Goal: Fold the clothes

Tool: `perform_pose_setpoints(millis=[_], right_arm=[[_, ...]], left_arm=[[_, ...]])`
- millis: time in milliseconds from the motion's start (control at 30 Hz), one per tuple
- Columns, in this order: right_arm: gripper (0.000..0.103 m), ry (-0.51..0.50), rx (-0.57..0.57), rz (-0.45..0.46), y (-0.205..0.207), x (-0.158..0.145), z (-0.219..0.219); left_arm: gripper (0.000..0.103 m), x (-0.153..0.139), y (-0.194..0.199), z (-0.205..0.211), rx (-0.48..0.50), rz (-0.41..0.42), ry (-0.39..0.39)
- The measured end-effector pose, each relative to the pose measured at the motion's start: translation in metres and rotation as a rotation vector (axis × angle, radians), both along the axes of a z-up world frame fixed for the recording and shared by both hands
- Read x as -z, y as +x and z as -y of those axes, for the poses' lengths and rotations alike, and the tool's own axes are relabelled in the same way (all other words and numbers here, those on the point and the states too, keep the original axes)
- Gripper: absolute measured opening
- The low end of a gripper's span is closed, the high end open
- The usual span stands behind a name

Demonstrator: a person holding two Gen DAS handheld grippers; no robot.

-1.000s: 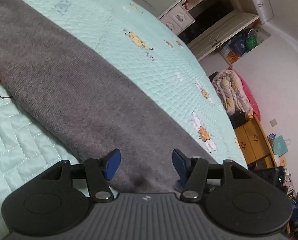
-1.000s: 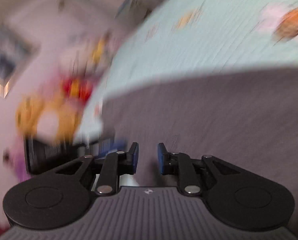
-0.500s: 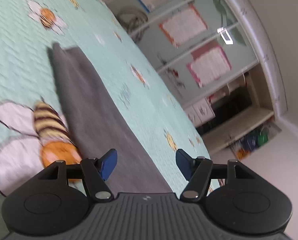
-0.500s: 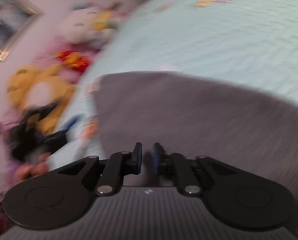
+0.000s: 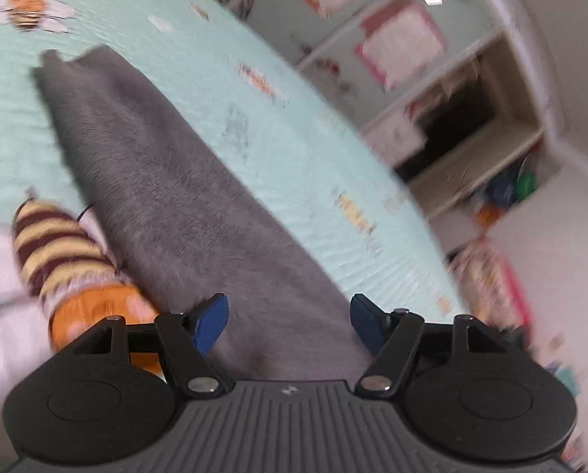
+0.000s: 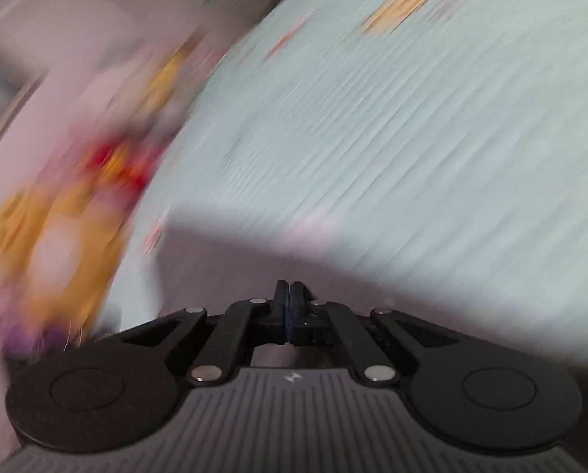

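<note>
A long grey garment (image 5: 183, 181) lies folded in a strip on the mint quilted bedspread (image 5: 294, 126), running from the far left toward me. My left gripper (image 5: 290, 319) hovers over its near end, open, with nothing between the blue pads (image 5: 211, 319). In the blurred right wrist view the grey garment (image 6: 373, 295) fills the lower part. My right gripper (image 6: 289, 303) is shut, fingers pressed together at the cloth's surface, apparently pinching it.
A large bee print (image 5: 61, 252) on the bedspread sits left of the garment. White shelves and cupboards (image 5: 451, 110) stand beyond the bed's far edge, with clutter on the floor (image 5: 507, 197). Blurred plush toys (image 6: 57, 228) lie past the bed's left side.
My right gripper has closed from a narrow gap to fully shut over the grey cloth while swinging fast. The left gripper stayed open and tilted back down toward the garment.
</note>
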State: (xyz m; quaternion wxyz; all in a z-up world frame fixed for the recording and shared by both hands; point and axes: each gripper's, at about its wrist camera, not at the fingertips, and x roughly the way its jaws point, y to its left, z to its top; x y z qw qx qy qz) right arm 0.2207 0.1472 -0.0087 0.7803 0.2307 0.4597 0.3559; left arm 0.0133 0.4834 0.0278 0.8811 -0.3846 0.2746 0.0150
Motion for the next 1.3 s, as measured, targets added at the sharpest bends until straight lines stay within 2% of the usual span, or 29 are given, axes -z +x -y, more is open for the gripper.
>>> perform_pose_setpoints(millis=[33,133,200,233,300,367,400,467,500,567,600,633,667,700,767,800,833,867,933,1000,1033,1067,1167,1200,1233,1300], right_arm=[[0.007,0.006,-0.027,0.015,-0.004,-0.007,-0.005],[0.010,0.054,-0.284,0.007,-0.032,-0.019,-0.039],[0.010,-0.009,-0.403,0.024,-0.042,-0.017,-0.064],[0.000,-0.039,-0.400,0.031,-0.035,-0.013,-0.072],[0.000,-0.024,-0.292,0.012,-0.001,-0.004,-0.073],[0.000,-0.042,-0.083,0.054,0.015,-0.010,-0.064],[0.008,-0.065,-0.043,0.081,0.016,-0.014,-0.066],[0.009,-0.043,-0.094,0.080,0.010,-0.020,-0.079],[0.013,-0.013,-0.171,0.068,0.003,-0.021,-0.090],[0.014,0.022,-0.324,0.063,-0.018,-0.021,-0.114],[0.014,0.018,-0.372,0.058,-0.022,-0.019,-0.126],[0.010,-0.009,-0.397,0.057,-0.024,-0.015,-0.135],[0.000,-0.038,-0.397,0.065,-0.021,-0.011,-0.144],[0.000,-0.055,-0.349,0.086,-0.012,-0.009,-0.147],[0.000,-0.075,-0.171,0.157,-0.001,-0.019,-0.139],[0.006,-0.086,-0.115,0.186,-0.002,-0.025,-0.139],[0.006,-0.074,-0.110,0.199,-0.005,-0.029,-0.142],[0.006,-0.036,-0.146,0.184,-0.009,-0.031,-0.146],[0.011,0.037,-0.343,0.094,-0.021,-0.026,-0.169],[0.010,-0.034,-0.502,0.101,-0.033,-0.016,-0.197],[0.002,-0.054,-0.514,0.132,-0.032,-0.013,-0.208],[0.000,-0.043,-0.465,0.135,-0.023,-0.010,-0.210],[0.000,-0.029,-0.222,0.101,0.006,-0.004,-0.205],[0.006,-0.038,-0.192,0.128,0.004,-0.010,-0.210],[0.007,-0.019,-0.231,0.145,-0.002,-0.015,-0.221],[0.007,0.028,-0.386,0.147,-0.016,-0.019,-0.247]], left_arm=[[0.067,-0.001,0.005,-0.001,0.005,-0.009,0.018],[0.069,-0.004,0.018,-0.005,0.022,-0.035,0.074],[0.070,-0.006,0.027,-0.008,0.033,-0.053,0.111],[0.070,-0.005,0.033,-0.008,0.040,-0.059,0.128],[0.070,-0.001,0.047,-0.011,0.049,-0.070,0.158],[0.069,-0.004,0.064,-0.017,0.045,-0.084,0.181],[0.068,-0.006,0.070,-0.022,0.024,-0.093,0.182],[0.068,-0.013,0.069,-0.033,-0.041,-0.078,0.144],[0.068,-0.017,0.067,-0.039,-0.074,-0.067,0.122],[0.068,-0.029,0.046,-0.043,-0.119,-0.001,0.072],[0.068,-0.034,0.030,-0.043,-0.141,0.040,0.048],[0.069,-0.040,0.012,-0.041,-0.164,0.084,0.024],[0.074,-0.043,-0.010,-0.041,-0.194,0.128,-0.001],[0.082,-0.043,-0.033,-0.041,-0.229,0.167,-0.025],[0.091,-0.034,-0.072,-0.041,-0.299,0.215,-0.051],[0.091,-0.027,-0.083,-0.042,-0.328,0.219,-0.047],[0.091,-0.018,-0.092,-0.043,-0.355,0.219,-0.041],[0.091,-0.010,-0.101,-0.044,-0.381,0.219,-0.035],[0.091,0.009,-0.105,-0.046,-0.397,0.195,-0.058],[0.090,0.026,-0.107,-0.047,-0.406,0.186,-0.072],[0.090,0.028,-0.110,-0.043,-0.411,0.208,-0.048],[0.091,0.028,-0.111,-0.037,-0.411,0.222,-0.015],[0.092,0.029,-0.104,-0.029,-0.392,0.218,0.065],[0.092,0.030,-0.104,-0.029,-0.393,0.224,0.069],[0.092,0.030,-0.106,-0.029,-0.397,0.233,0.063],[0.092,0.035,-0.106,-0.033,-0.406,0.246,0.046]])
